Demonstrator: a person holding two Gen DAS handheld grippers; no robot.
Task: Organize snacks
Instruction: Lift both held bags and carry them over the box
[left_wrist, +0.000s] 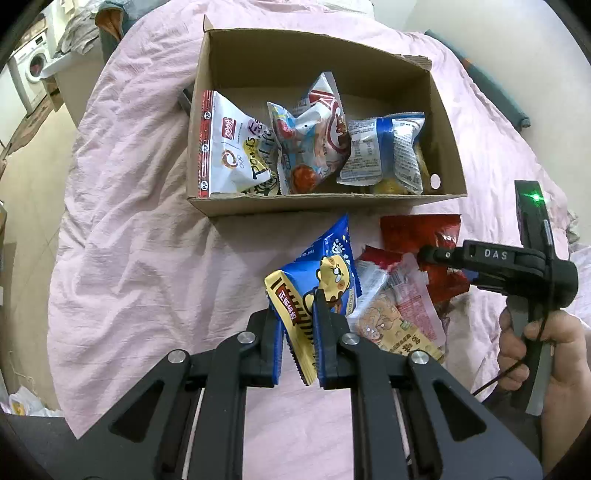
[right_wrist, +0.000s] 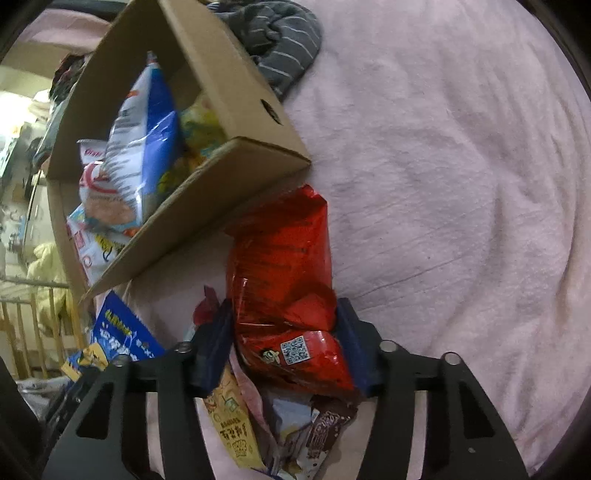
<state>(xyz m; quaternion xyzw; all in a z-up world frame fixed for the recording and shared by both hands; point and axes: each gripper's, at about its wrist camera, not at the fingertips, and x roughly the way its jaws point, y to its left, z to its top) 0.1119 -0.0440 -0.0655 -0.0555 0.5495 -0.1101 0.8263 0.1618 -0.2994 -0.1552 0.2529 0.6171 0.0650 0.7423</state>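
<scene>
A cardboard box (left_wrist: 236, 206) sits on the pink sheet and holds several snack bags. My left gripper (left_wrist: 297, 334) is shut on a blue and yellow snack bag (left_wrist: 325, 273) and holds it just in front of the box. In the right wrist view my right gripper (right_wrist: 284, 343) has its fingers on both sides of a red snack bag (right_wrist: 284, 266) lying by the box's corner (right_wrist: 258, 155). The right gripper also shows in the left wrist view (left_wrist: 428, 254), over the red bag (left_wrist: 417, 229).
More bags lie in a pile before the box: a clear one with yellow print (left_wrist: 399, 314), (right_wrist: 236, 432) and a brown one (right_wrist: 325, 428). A grey striped garment (right_wrist: 280, 40) lies behind the box. The bed's left edge (left_wrist: 62, 258) drops to the floor.
</scene>
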